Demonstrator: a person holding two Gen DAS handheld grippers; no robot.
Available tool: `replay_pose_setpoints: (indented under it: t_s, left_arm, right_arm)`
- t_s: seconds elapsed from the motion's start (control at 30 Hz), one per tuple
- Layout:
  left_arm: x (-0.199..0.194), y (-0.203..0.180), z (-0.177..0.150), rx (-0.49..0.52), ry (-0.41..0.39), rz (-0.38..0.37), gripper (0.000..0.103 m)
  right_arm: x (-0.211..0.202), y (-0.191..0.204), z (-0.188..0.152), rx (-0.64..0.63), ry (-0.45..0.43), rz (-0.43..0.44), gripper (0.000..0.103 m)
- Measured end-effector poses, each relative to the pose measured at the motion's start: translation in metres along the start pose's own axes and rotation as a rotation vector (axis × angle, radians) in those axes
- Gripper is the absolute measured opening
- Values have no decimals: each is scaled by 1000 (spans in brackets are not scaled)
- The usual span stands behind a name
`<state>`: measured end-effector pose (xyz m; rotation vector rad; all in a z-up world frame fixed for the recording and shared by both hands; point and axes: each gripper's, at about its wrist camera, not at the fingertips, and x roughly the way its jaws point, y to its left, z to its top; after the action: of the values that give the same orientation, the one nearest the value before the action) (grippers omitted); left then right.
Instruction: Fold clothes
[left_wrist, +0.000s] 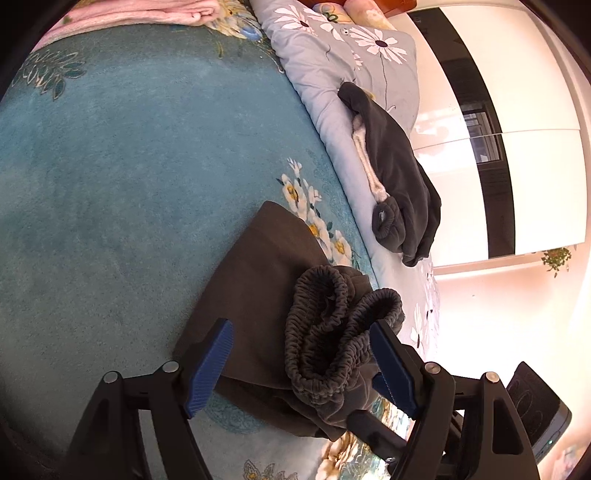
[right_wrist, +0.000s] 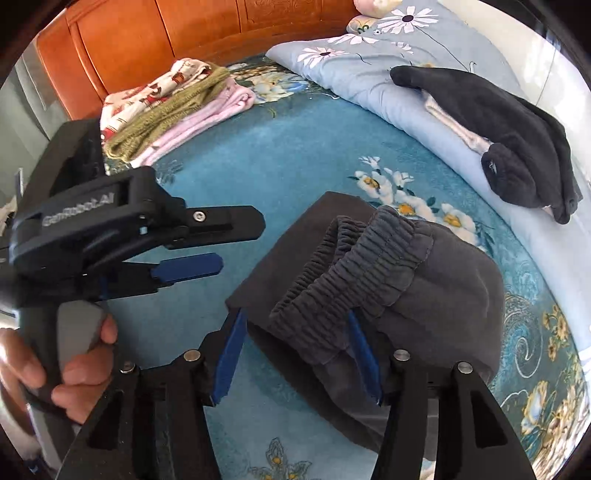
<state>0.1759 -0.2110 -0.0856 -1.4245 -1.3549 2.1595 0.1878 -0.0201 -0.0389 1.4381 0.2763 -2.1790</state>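
Dark grey trousers (left_wrist: 258, 295) lie folded on the teal bedspread (left_wrist: 129, 166), their gathered elastic waistband (left_wrist: 325, 325) bunched on top. My left gripper (left_wrist: 301, 326) is open, its blue pads wide apart on either side of the waistband, touching nothing that I can see. In the right wrist view the trousers (right_wrist: 424, 295) fill the middle. My right gripper (right_wrist: 295, 314) is open around their near edge, its right pad partly hidden under the waistband (right_wrist: 354, 269). A hand (right_wrist: 77, 373) holds the left gripper (right_wrist: 218, 243) just left of the trousers.
A second dark garment (right_wrist: 517, 147) with a pale lining lies on the light-blue daisy quilt (right_wrist: 369, 74) at the right. Folded pink, olive and patterned clothes (right_wrist: 177, 107) are stacked by the wooden headboard (right_wrist: 184, 37). A white wardrobe (left_wrist: 517, 184) stands beyond the bed.
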Motion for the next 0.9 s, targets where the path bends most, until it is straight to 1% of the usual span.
replay_pose_setpoints:
  t_s: [0.1,0.17,0.23,0.3,0.4,0.47,0.53,0.6,0.67,0.7,0.77,0.83,0.87,0.9]
  left_arm:
    - [10,-6,-3,24,38,-10,79]
    - [21,-12,-6,35,82,-22,79]
    - [33,-21,-11,68,127,-19,79]
    - [51,-29,-17,116,178,34,79]
    - [74,-34,-23,145,241,96,79]
    - [80,-38,-23,167,239,107,79]
    - [81,-45,-23,190,219,105,78]
    - [83,-50,-25,219,193,122,77]
    - [85,-55,-28,253,162,165,62]
    - [85,-58,-29,273,149,184,59]
    - [81,-65,-32,324,116,200,48]
    - [73,-72,-33,359,85,203,41]
    - [67,-75,-32,365,72,193,38]
    - [59,-78,-31,369,57,177,37]
  right_arm:
    - [-24,-34,-7,99,-37,21,58]
    - [-35,-65,-13,201,-60,16,58]
    - [-40,-97,-24,318,-75,2,58]
    - [-36,-125,-36,441,-67,3,58]
    - [-24,-157,-57,637,-59,81,58]
    - [-15,-170,-66,728,-50,125,58]
    - [-8,-177,-70,768,-39,134,58]
    - [-6,-181,-72,774,-40,141,58]
    - [-5,-185,-73,779,-44,148,58]
    - [-4,-186,-73,781,-47,152,58]
    - [-3,-188,-72,782,-56,165,58]
    - [-6,-186,-68,765,-74,173,58]
    - [-9,-184,-66,754,-85,177,58]
    - [-12,-183,-64,743,-97,180,58]
